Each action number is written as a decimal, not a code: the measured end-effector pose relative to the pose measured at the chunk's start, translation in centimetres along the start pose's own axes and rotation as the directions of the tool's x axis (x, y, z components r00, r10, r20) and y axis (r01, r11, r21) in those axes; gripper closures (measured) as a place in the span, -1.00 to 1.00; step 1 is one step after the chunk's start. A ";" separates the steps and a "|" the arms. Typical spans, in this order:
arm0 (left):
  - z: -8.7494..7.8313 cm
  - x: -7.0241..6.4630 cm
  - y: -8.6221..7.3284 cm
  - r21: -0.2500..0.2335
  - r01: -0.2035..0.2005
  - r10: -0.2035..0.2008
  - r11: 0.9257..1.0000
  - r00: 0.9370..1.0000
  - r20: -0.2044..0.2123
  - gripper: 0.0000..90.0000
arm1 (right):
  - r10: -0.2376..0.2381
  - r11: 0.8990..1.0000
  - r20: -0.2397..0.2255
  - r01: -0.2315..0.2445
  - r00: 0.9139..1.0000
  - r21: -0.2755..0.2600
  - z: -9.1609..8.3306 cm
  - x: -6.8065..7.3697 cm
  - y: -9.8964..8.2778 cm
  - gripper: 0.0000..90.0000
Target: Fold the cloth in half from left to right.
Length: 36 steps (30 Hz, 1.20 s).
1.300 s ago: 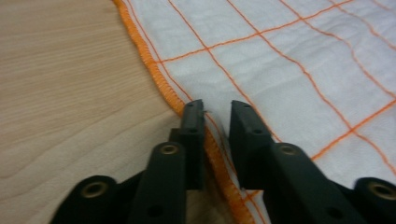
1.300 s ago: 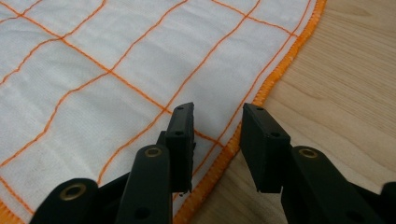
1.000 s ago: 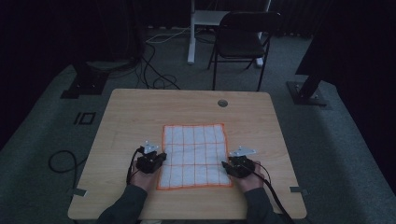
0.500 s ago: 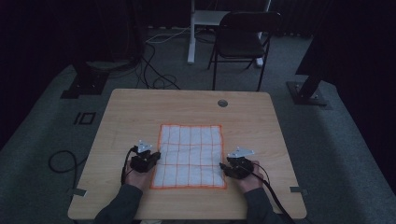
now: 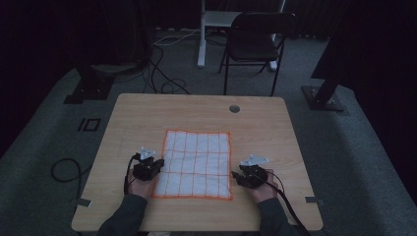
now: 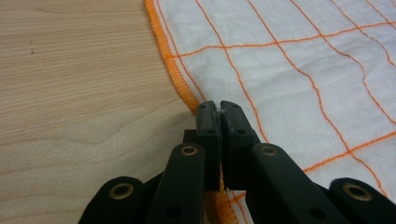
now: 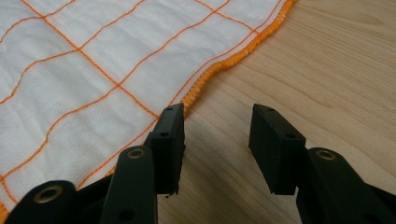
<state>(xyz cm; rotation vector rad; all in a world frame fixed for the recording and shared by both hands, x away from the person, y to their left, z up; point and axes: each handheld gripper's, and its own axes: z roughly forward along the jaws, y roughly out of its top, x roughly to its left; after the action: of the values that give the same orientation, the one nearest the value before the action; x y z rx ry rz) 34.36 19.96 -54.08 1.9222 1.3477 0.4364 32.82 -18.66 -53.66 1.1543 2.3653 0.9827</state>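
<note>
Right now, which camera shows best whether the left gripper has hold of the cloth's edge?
The left gripper view: the left gripper is shut on the cloth hem. The high view shows it small; the right gripper view shows another stretch of hem.

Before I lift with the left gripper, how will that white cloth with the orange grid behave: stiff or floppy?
Probably floppy: the cloth looks thin and woven, and its orange hem already waves on the table. The left gripper has shut on one edge only, so the rest should sag and drag. It likely weighs little; the right gripper stands open beside the opposite hem.
</note>
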 end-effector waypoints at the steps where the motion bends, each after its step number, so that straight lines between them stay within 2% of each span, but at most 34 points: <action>1: -0.1 0.0 0.0 -0.005 0.004 -0.004 1.000 1.000 0.004 0.96 | 0.000 1.000 0.000 0.000 1.000 0.000 0.0 0.0 0.0 0.23; 9: -0.9 -0.2 0.5 -0.035 0.010 -0.008 0.999 0.999 0.044 0.96 | -0.003 1.000 0.004 0.003 1.000 0.002 0.0 0.0 0.0 0.23; 12: -1.2 -0.4 0.8 -0.049 -0.001 0.004 0.999 0.998 0.065 0.96 | -0.003 1.000 0.004 0.003 1.000 0.004 0.0 0.0 0.0 0.23; 16: -1.4 -0.9 1.2 -0.063 -0.009 0.016 0.998 0.995 0.098 0.95 | -0.004 1.000 0.004 0.004 1.000 0.006 0.0 -0.1 0.0 0.23; 27: -1.3 -2.0 2.1 -0.081 -0.033 0.045 0.996 0.988 0.147 0.95 | -0.006 1.000 0.003 0.006 1.000 0.008 0.1 -0.1 0.0 0.23; 34: -1.1 -3.0 2.9 -0.089 -0.052 0.067 0.995 0.982 0.174 0.95 | -0.006 1.000 0.003 0.006 1.000 0.008 0.1 -0.1 0.0 0.23; 36: -1.1 -3.4 3.3 -0.092 -0.058 0.075 0.994 0.979 0.190 0.95 | -0.007 1.000 0.003 0.007 1.000 0.009 0.1 -0.1 0.0 0.23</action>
<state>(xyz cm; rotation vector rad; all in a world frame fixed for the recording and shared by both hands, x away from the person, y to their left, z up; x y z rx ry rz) 34.54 16.63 -50.47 1.8903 1.1248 0.3255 32.94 -18.67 -53.74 1.1495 2.3722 0.9689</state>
